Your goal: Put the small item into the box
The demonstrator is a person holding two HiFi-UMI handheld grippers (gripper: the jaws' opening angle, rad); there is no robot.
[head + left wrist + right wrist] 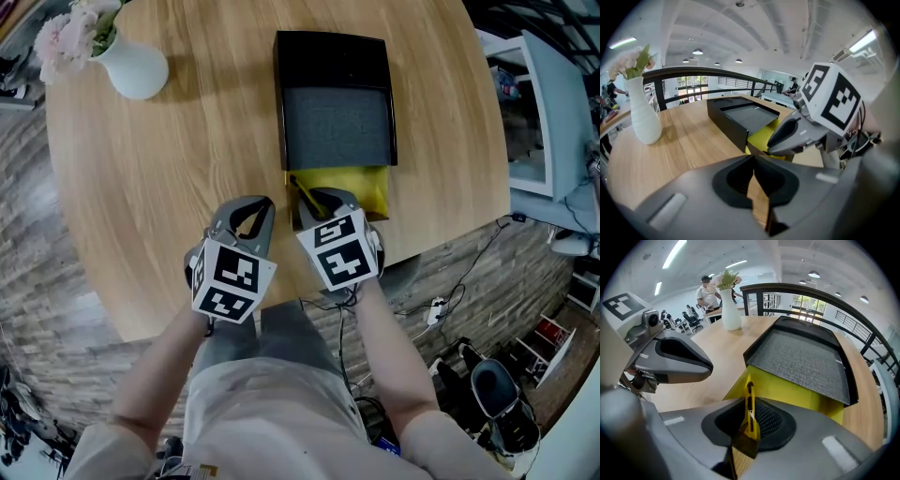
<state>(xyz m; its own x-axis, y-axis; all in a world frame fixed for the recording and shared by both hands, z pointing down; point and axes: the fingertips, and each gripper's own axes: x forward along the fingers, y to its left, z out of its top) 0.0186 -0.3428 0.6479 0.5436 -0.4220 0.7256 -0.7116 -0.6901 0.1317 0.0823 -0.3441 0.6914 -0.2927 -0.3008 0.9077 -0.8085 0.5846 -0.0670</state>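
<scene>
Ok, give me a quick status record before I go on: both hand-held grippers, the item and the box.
left hand-held gripper: shut, empty, above the round wooden table, left of the box
right hand-held gripper: shut on the slim yellow utility knife
knife position: at the box's near end, in front of the yellow inner section; contact cannot be told
black rectangular box: grey textured panel on top, yellow section sticking out towards the person
other: white vase with pink flowers, far left of the table
</scene>
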